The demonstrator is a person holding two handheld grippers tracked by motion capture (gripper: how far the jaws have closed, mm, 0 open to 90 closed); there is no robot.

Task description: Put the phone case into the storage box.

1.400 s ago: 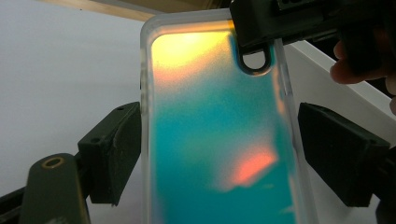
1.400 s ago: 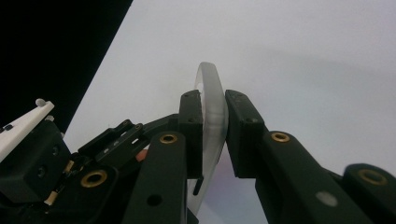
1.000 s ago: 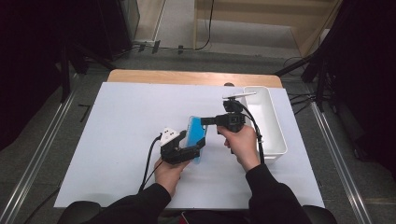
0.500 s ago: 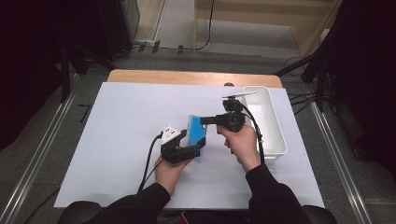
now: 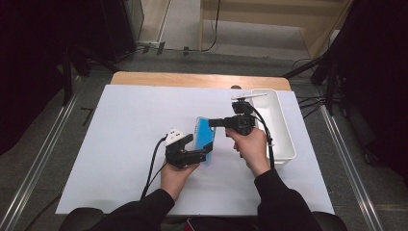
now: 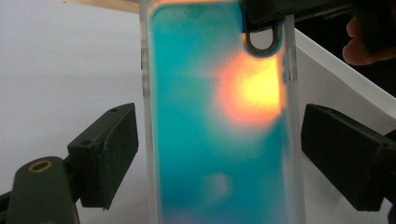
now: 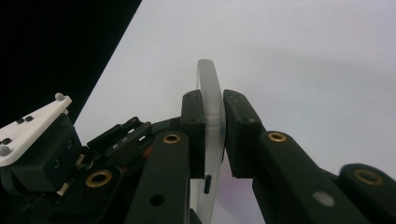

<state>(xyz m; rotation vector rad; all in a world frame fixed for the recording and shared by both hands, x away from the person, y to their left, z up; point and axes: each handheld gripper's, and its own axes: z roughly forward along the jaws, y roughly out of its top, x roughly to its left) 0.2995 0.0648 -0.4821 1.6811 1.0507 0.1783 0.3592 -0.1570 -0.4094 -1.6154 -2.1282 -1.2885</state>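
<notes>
Right now your right gripper (image 7: 214, 135) pinches the phone case (image 5: 204, 137) by its thin edge, while your left gripper (image 6: 219, 154), jaws just spreading, flanks it untouched. It looks light, flexible and slick, so grip the rigid rim.

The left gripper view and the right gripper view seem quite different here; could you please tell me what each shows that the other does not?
Left gripper view alone: the phone case's teal face with an orange glow, its camera cutout, the white bin's wall, and the left gripper's pads standing clear of the case's edges, having just opened.

Right gripper view alone: the case edge-on as a thin clear strip, the right gripper shut on it, and the left gripper's body at lower left.

Both: the case and the white table.
</notes>
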